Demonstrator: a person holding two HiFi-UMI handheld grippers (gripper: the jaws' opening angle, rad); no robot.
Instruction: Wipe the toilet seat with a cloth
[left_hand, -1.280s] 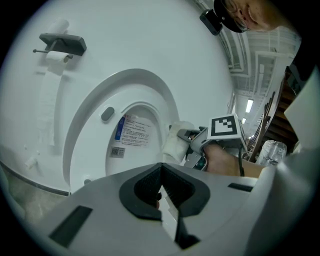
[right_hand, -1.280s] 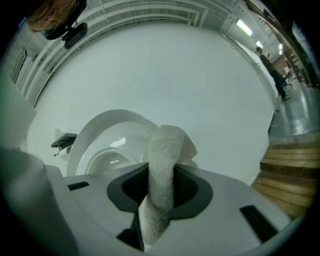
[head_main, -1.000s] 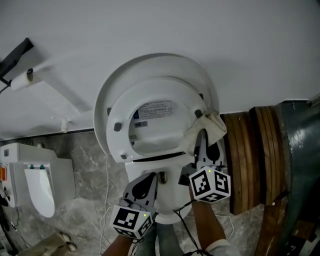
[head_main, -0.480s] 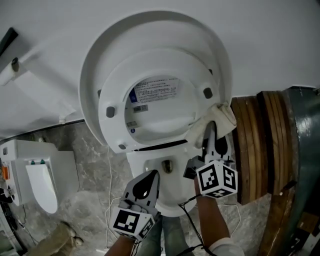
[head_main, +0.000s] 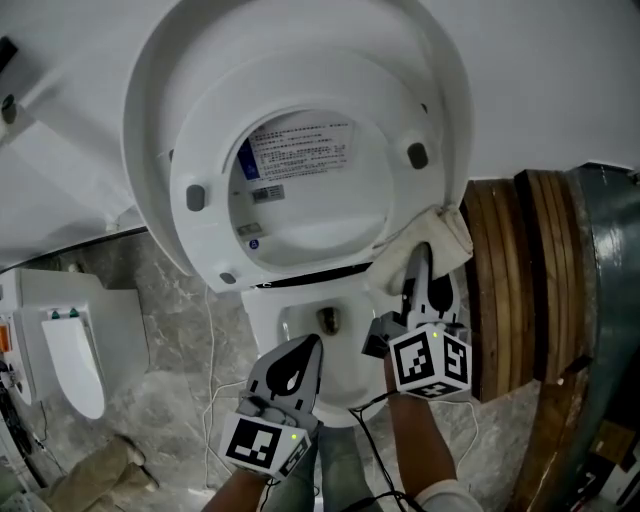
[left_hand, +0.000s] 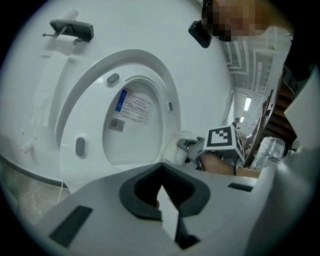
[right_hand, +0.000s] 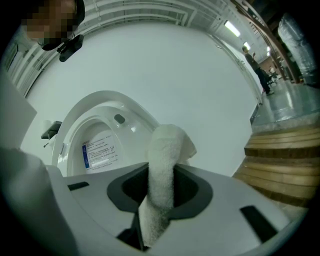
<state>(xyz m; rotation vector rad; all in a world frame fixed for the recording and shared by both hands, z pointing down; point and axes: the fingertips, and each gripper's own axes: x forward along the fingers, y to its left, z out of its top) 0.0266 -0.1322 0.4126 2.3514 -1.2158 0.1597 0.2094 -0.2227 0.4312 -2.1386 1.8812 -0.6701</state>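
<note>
Head view showed the toilet (head_main: 300, 40) with its white seat (head_main: 400, 200) raised upright, grey bumpers (head_main: 418, 155) facing out. The bowl (head_main: 355, 310) held a dark drain hole (head_main: 327, 320). The right gripper (head_main: 418, 262) pinched the cream terry cloth (head_main: 437, 236) against the seat's lower right edge. The left gripper (head_main: 309, 347) was closed, empty, near the bowl's front.

The toilet seat (head_main: 300, 72) is white, the cloth (head_main: 432, 240) cream, the floor (head_main: 170, 400) grey-veined.
</note>
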